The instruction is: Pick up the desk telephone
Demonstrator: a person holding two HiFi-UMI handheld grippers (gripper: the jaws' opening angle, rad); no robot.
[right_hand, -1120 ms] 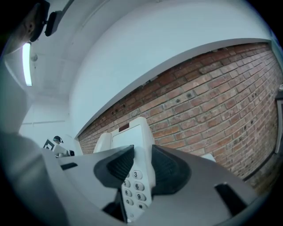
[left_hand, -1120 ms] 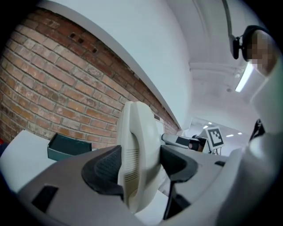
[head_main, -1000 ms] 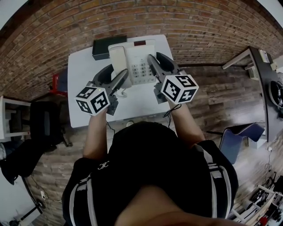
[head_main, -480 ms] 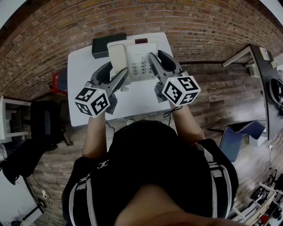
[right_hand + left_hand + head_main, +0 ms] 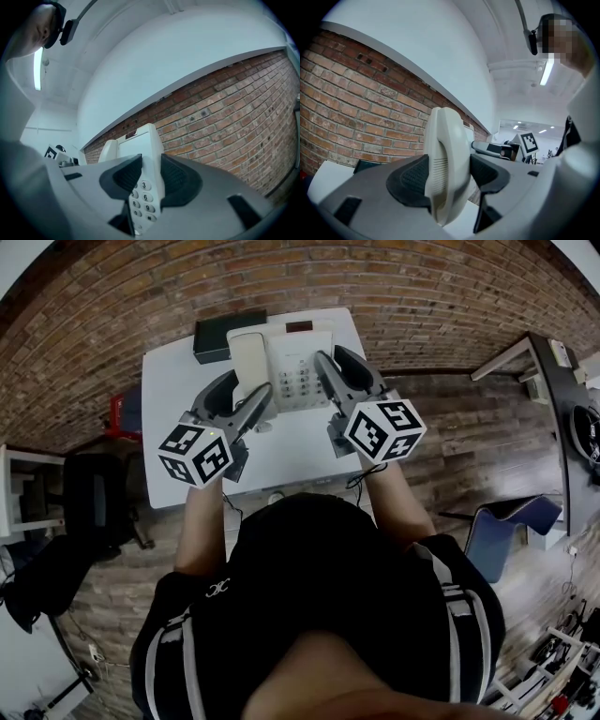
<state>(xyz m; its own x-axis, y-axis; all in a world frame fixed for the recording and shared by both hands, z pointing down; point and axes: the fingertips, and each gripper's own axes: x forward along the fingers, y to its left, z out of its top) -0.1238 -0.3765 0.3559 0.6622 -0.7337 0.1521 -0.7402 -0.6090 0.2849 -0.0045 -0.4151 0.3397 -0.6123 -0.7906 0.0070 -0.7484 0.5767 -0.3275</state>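
Note:
The cream desk telephone (image 5: 286, 367) with its keypad sits between my two grippers over the white table (image 5: 178, 465). My left gripper (image 5: 246, 401) is shut on the handset (image 5: 443, 164) at the phone's left side, with both black pads pressed against it. My right gripper (image 5: 339, 381) is shut on the right edge of the phone body (image 5: 140, 154), beside the number keys. In the right gripper view the handset (image 5: 108, 151) shows behind the left jaw. Whether the phone's base is off the table is hidden.
A black box (image 5: 220, 334) lies at the table's far left corner, close behind the phone. A brick wall (image 5: 394, 296) runs along the table's far edge. A thin cord (image 5: 265, 430) hangs under the phone near the left gripper. A blue chair (image 5: 506, 526) stands to the right.

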